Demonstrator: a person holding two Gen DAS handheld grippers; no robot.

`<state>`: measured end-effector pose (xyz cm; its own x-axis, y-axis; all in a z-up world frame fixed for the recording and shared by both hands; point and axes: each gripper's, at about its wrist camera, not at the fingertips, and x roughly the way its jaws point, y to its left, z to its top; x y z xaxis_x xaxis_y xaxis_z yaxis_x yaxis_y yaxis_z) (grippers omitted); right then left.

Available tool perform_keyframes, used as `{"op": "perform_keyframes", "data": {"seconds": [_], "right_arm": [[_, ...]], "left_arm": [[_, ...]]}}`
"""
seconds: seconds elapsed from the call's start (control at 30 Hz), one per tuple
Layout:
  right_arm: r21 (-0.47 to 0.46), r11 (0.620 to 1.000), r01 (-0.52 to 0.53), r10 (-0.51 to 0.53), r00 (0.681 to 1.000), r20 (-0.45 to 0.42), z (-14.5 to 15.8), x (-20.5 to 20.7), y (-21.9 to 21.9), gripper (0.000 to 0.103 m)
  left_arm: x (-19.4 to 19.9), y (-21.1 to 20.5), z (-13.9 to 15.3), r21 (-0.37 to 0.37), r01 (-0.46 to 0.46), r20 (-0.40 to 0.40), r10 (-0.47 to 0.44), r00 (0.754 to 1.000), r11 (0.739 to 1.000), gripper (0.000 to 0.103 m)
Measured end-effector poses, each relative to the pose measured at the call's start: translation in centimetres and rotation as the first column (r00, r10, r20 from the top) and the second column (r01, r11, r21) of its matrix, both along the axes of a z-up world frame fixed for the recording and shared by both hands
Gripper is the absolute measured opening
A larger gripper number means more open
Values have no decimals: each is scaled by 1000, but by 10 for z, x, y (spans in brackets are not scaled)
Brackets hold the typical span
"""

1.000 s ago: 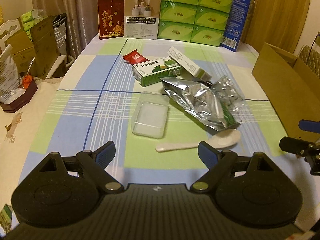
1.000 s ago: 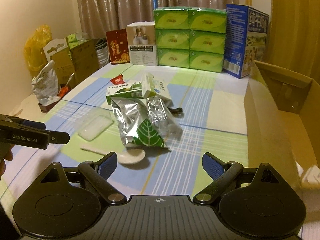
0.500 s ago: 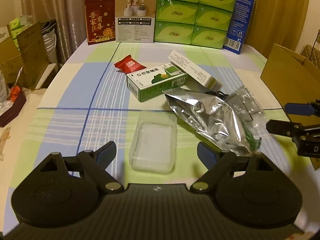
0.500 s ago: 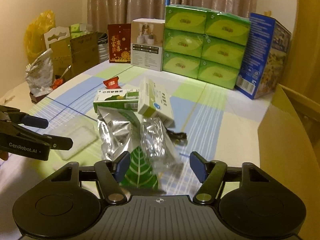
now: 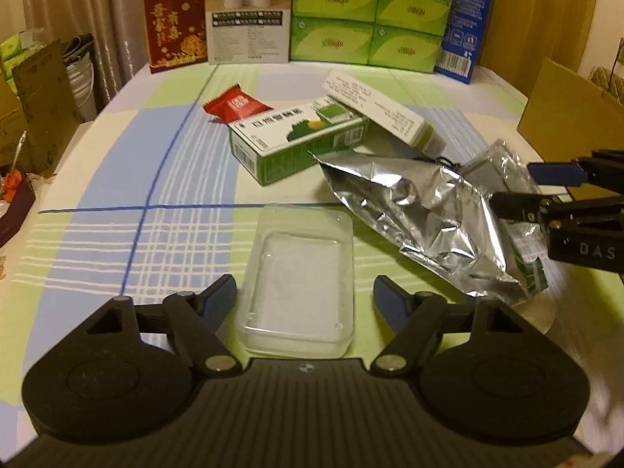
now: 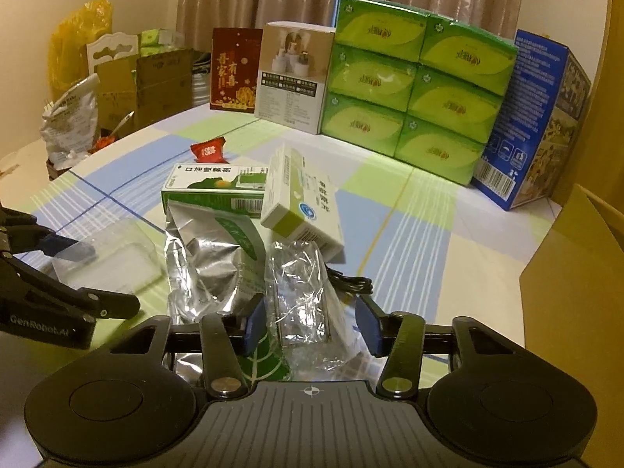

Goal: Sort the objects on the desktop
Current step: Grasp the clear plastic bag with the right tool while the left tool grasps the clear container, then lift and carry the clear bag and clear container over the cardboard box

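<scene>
Both claws have come forward and lower over the bench point(image 5: 117, 179) since a second ago. The left claw point(image 5: 305, 301) now straddles the clear tray point(image 5: 300, 277), which a second ago lay well ahead of it; its jaws have just been closing, yet the pads stand off the tray's sides, so it is open around the tray. The spoon that lay just ahead of this claw before is gone from the left view.

The right claw point(image 6: 311, 325) has advanced onto the pile of bags. Its jaws have just been closing, and the clear wrapper point(image 6: 302, 292) now sits between them; the left pad seems to be at the wrapper's edge, the right pad shows a small gap, so no firm grip yet. The foil bag point(image 6: 202, 261) lies just left of this claw, partly under its left finger, its green leaf print showing below the pads.

Ahead of both claws, the green box point(image 5: 300, 140), the white box point(image 6: 302, 202) leaning on it, and the red candy point(image 5: 236, 106) beyond lie as they did. A black cable point(image 6: 351, 282) peeks out right of the wrapper.
</scene>
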<state>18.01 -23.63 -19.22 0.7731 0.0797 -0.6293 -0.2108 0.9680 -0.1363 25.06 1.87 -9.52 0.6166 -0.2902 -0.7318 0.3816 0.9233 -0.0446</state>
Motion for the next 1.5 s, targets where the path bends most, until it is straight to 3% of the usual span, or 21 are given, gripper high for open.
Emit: {"op": "perform_keyframes", "data": {"seconds": [0.17, 0.3, 0.87, 1.27, 1.5], "right_arm": [[-13, 1000, 8, -8, 1000, -1, -6, 4, -2, 45], [-16, 1000, 14, -14, 1000, -10, -10, 9, -3, 40], [-11, 998, 58, -58, 998, 19, 0, -7, -12, 25], [2, 991, 131, -131, 991, 2, 19, -66, -25, 25], [27, 987, 155, -156, 988, 5, 45, -113, -26, 25]], "left_arm": [[5, -5, -2, 13, 5, 17, -5, 1000, 1000, 70], [10, -6, -2, 27, 5, 31, -5, 1000, 1000, 56], [5, -7, -1, 35, 19, 43, -21, 999, 999, 51], [-23, -6, 19, 34, 35, 64, -37, 997, 999, 51], [-57, -10, 38, 9, 42, 58, -43, 997, 999, 51]]}}
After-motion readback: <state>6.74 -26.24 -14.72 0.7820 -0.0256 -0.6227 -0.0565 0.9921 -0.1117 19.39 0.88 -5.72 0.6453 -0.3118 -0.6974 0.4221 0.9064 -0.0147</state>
